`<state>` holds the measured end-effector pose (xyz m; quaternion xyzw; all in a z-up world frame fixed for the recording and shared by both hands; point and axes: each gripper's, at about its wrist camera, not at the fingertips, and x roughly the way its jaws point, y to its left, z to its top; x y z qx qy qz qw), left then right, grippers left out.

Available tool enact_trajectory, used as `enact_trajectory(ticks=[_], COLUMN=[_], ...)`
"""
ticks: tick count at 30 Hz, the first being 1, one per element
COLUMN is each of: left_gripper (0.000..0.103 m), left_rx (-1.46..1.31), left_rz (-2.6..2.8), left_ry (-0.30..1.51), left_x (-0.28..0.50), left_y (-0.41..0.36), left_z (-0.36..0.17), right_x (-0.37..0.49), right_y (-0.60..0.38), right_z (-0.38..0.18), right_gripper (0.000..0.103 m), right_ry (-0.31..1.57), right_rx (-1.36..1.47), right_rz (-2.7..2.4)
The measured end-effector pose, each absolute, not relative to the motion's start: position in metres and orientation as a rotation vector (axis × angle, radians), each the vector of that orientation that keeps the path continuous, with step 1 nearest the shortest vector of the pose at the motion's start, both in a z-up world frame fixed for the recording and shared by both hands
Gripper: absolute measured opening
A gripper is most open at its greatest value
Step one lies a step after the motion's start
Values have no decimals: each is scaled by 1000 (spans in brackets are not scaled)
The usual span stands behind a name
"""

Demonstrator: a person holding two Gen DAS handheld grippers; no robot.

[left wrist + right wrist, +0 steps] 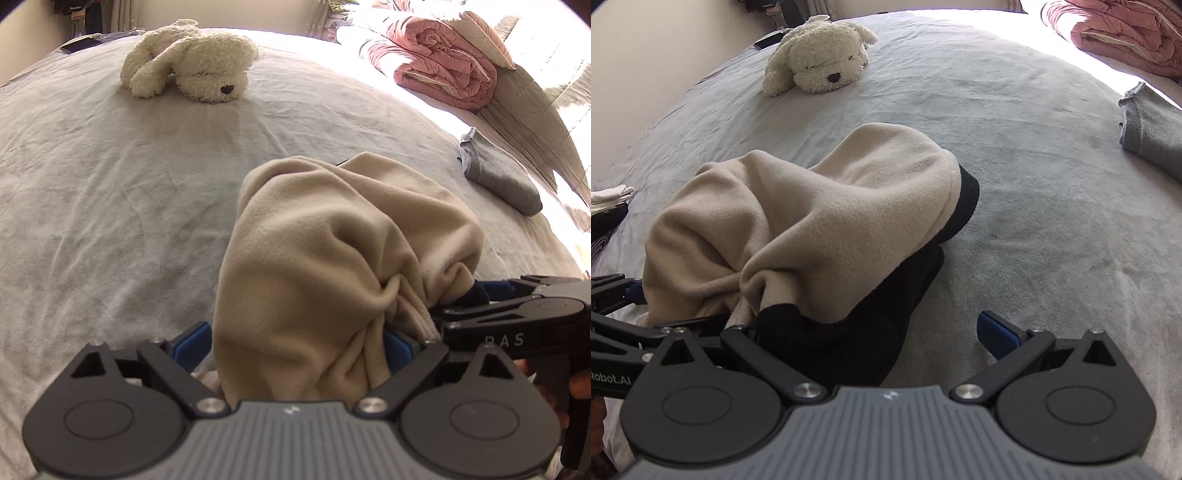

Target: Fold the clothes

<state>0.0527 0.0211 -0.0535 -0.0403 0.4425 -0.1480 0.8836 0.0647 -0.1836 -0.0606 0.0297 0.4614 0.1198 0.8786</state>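
Left gripper: pointing steeply down, jaws spread wide.
Right gripper: angling down just beside it, jaws standing apart.

You get strong daylight from the far right: it blows out the far right edge of the bed to white in both views, washing over the pink quilt. The rest of the bed is softly lit, with gentle shadows in the wrinkles. Fisheye bending bulges the bed's edges, and the corners go dark. Nearest parts look slightly soft.
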Motion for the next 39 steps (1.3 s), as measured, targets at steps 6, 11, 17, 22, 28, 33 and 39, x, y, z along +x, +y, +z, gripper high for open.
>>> enact_trajectory(ticks=[6, 11, 17, 22, 28, 33, 39], left_gripper=[47, 29, 26, 26, 25, 25, 26], left_rx=[-69, -88, -103, -127, -149, -183, -167], left_rz=[-326, -350, -354, -322, -252, -214, -162], left_ry=[832, 770, 660, 606, 564, 556, 558], left_x=[31, 29, 22, 27, 48, 71, 94], left_y=[20, 21, 24, 32, 48, 61, 65], left_z=[-35, -26, -4, 7, 14, 13, 3], right_x=[46, 32, 27, 30, 33, 36, 39], right_y=[-188, -188, -192, -196, -195, -196, -197], right_z=[-41, -28, -10, -3, 3, -3, -9], right_gripper=[84, 42, 19, 19, 69, 76, 78], right_ry=[868, 768, 633, 565, 521, 546, 569], right_rx=[58, 97, 154, 211, 206, 219, 259], right_rz=[269, 275, 267, 259, 229, 251, 290])
